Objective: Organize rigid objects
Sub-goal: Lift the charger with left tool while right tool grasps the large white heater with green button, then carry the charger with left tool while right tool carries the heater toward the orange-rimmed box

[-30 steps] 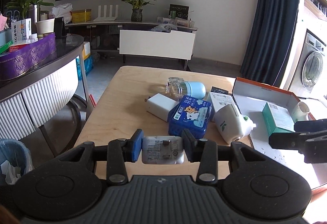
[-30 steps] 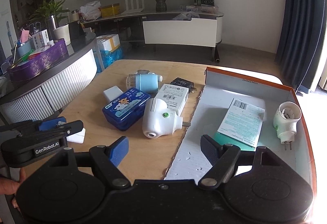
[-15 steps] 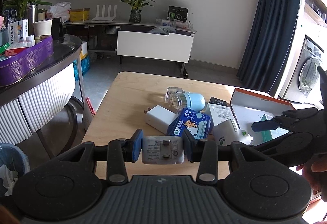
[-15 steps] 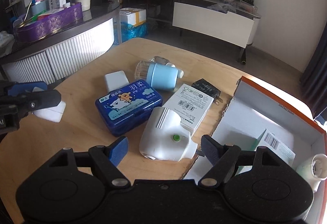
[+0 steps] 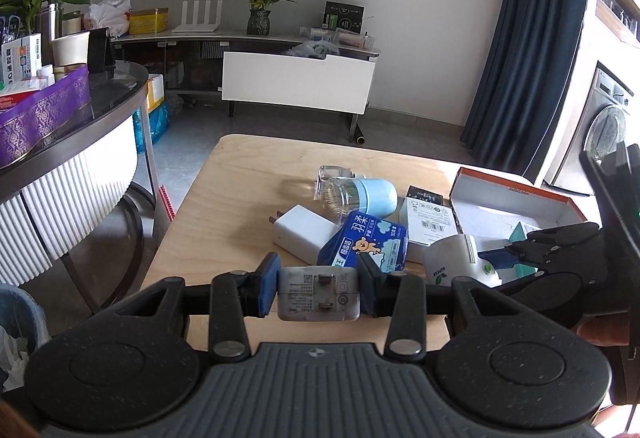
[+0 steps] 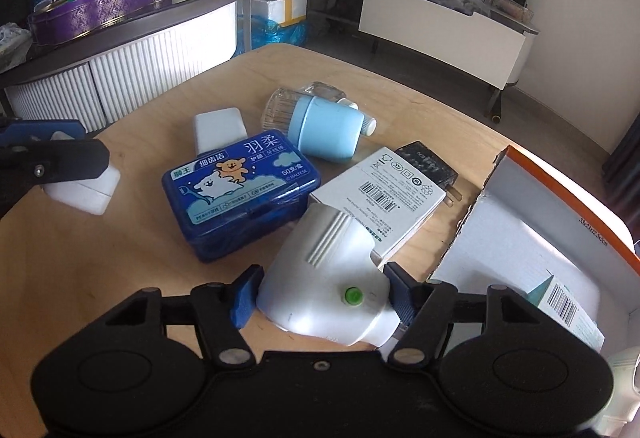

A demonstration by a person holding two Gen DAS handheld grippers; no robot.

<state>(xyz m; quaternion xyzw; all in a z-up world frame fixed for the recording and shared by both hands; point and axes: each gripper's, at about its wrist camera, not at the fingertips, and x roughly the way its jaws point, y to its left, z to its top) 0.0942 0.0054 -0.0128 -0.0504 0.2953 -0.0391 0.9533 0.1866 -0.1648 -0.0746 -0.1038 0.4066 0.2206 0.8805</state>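
On the lid of the blue floss-pick box [image 6: 241, 194] I can read large characters "羽柔", smaller "细齿洁", "50支/盒" and "MALTESE". Just right of that box, the white carton [image 6: 384, 198] carries a barcode and round certification marks; its small print is too fine for me. Farther right, the orange-edged cardboard box [image 6: 568, 198] has "33x23x12.5cm" printed along its rim. The charger [image 5: 318, 293] shows a QR code, its lettering illegible. The white plug-in device [image 5: 448, 262] bears a small green logo I cannot read.
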